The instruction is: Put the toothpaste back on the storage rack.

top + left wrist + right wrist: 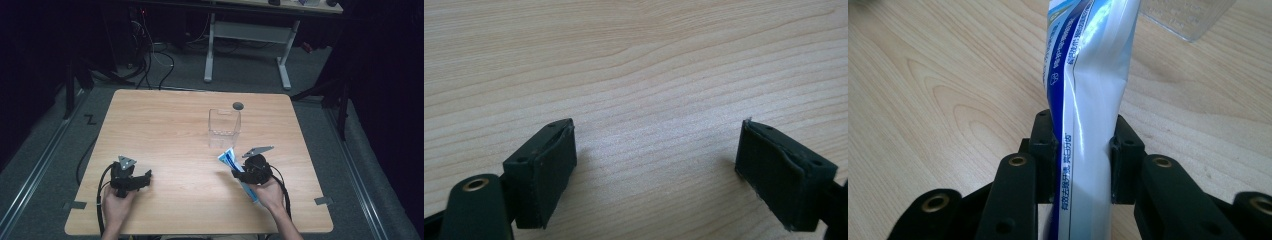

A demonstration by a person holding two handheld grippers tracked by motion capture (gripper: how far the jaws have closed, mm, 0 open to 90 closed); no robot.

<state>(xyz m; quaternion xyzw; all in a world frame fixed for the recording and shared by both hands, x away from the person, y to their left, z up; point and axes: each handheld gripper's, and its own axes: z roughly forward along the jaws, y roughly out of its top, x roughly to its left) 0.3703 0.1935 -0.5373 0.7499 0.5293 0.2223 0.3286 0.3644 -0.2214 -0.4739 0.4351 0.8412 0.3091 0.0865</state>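
The tube (pixel 1088 90) is white with blue bands and small printed characters, its body creased and pinched where my right hand-held gripper (pixel 1083 150) clamps it between both jaws. In the high view the tube (pixel 231 161) sits tilted above the bench (pixel 165 125), its flat end towards the clear plastic container (pixel 224 127), which stands upright just beyond it. A small dark round mark (pixel 238 105) lies behind the container. My left hand-held gripper (pixel 145 177) rests well apart on the left of the bench, jaws spread wide over bare wood.
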